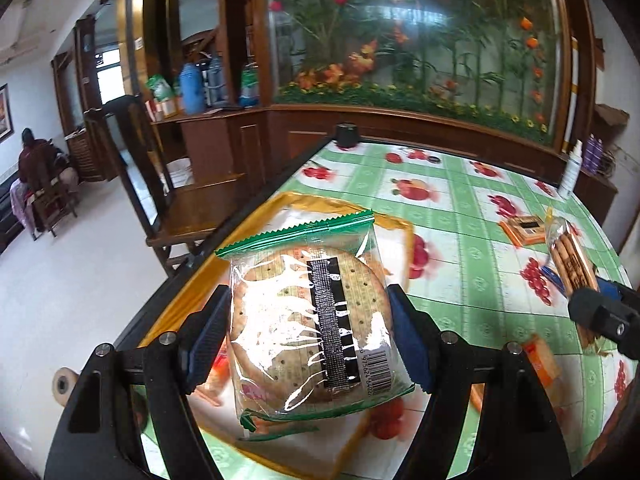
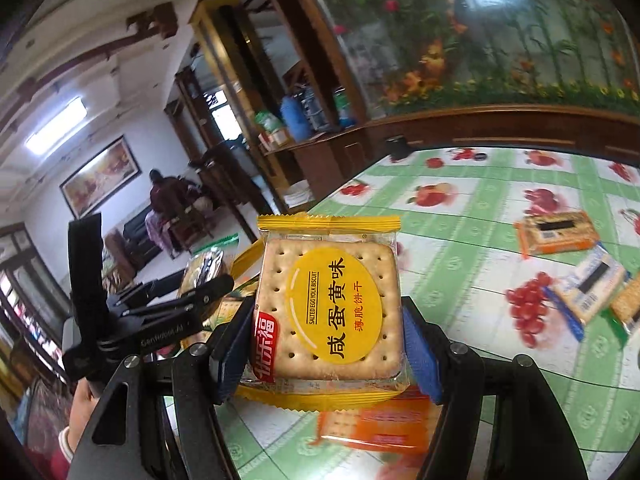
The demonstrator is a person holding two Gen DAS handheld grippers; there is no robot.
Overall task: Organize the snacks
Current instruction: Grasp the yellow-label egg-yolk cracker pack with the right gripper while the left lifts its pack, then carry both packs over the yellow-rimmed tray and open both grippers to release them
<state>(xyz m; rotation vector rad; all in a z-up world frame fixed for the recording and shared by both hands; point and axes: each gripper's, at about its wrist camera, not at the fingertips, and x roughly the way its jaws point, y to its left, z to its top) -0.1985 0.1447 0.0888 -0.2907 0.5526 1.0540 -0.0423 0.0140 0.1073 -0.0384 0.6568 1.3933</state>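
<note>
While both hang above the table (image 1: 460, 216), left gripper (image 1: 310, 332) clamps green-edged cracker pack (image 1: 312, 320) between pads; right gripper (image 2: 326, 344) clamps yellow biscuit pack (image 2: 328, 308) likewise.

Bright daylight, fisheye warp, glare

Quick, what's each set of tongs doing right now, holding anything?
Left tongs: shut on the green-edged round cracker pack.
Right tongs: shut on the yellow salted egg yolk biscuit pack.

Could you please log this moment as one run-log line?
left gripper: shut on green-edged cracker pack | right gripper: shut on yellow biscuit pack | loose packs on table
</note>
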